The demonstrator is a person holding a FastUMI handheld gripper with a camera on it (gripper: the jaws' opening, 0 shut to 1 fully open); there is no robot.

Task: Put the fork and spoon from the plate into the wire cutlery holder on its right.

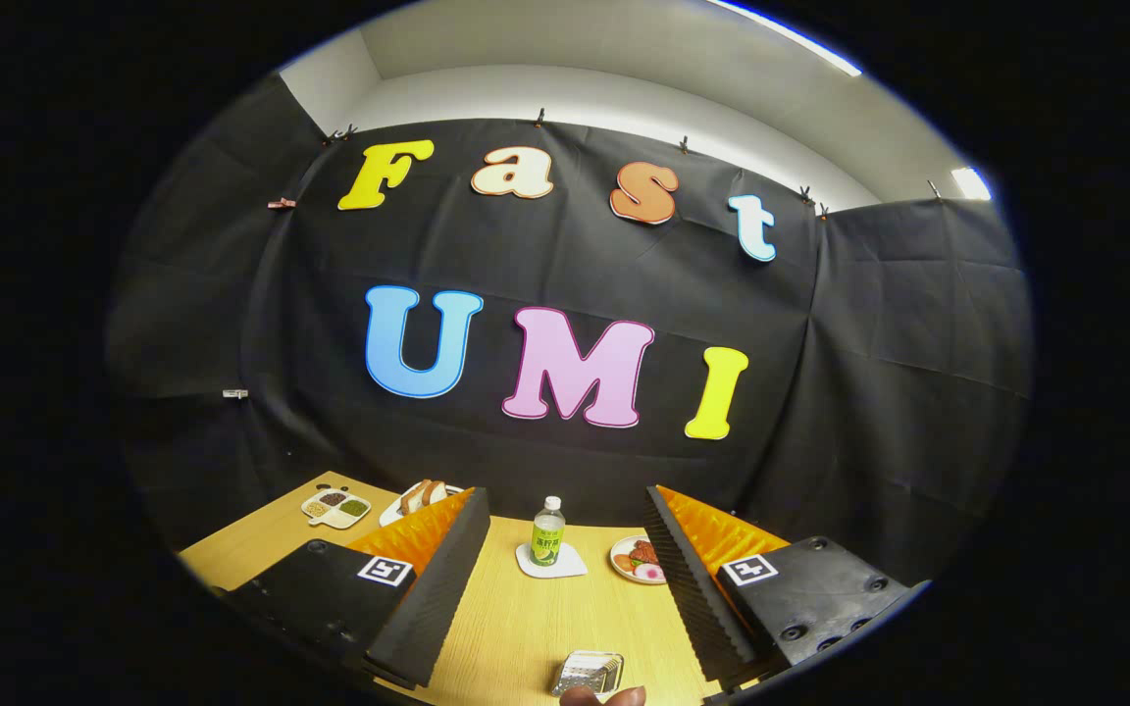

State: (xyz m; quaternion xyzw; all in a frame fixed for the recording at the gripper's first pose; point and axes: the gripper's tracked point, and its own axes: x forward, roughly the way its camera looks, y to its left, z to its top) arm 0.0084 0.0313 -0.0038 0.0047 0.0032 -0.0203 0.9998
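Between the fingers at the near edge of the wooden table [526,618], a small shiny tray-like thing [587,674], too small to tell whether it is the wire cutlery holder, is sitting just beyond a fingertip [604,697]. The gripper [559,588] is hanging wide open, its ribbed fingers [433,588] gripping and touching nothing. Farther off, a green-labelled bottle [546,530] is standing on a white coaster [551,563], with a plate of food [637,560], a sectioned dish [336,507] and a plate with bread [415,498] lying well beyond.

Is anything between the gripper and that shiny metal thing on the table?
Nothing visible: the shiny metal item lies between the fingers of the open hand-held gripper; the clear plastic bottle stands beyond.
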